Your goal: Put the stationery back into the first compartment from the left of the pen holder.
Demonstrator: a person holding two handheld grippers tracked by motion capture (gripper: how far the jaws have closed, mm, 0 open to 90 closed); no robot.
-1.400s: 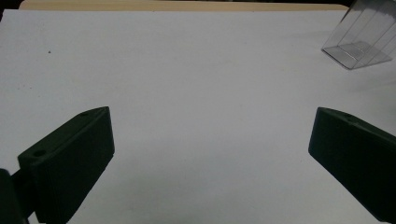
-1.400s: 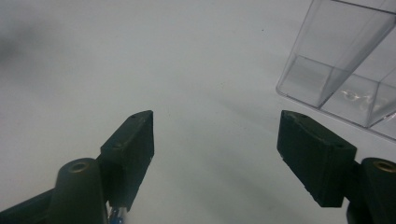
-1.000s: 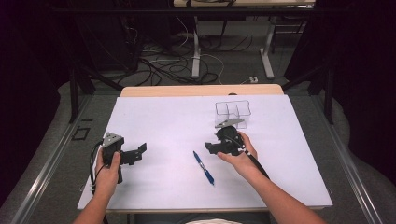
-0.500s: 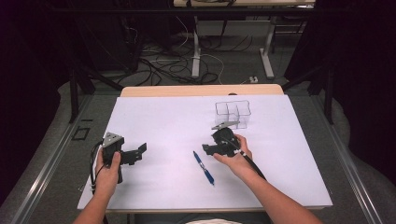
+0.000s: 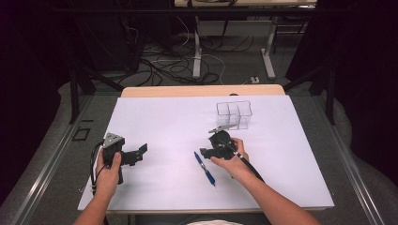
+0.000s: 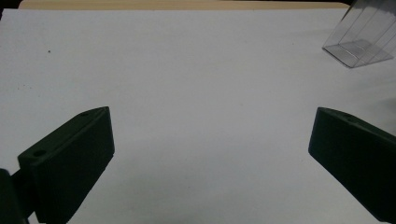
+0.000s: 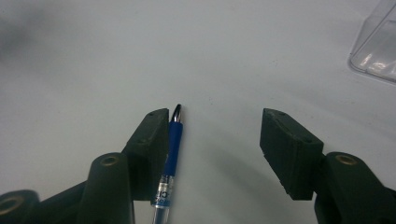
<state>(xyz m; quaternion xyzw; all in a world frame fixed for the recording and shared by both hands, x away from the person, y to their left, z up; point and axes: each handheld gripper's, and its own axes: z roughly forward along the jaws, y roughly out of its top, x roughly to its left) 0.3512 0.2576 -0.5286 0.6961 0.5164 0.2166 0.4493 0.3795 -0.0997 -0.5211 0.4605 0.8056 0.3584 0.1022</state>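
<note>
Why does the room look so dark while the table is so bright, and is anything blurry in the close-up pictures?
High view: light falls on the white table, so the surroundings go nearly black. Right gripper view: the blue pen lies between the jaws of the right claw, fairly sharp, while the far tabletop is soft and greyish. Left gripper view: the clear box shows faint glare.
</note>
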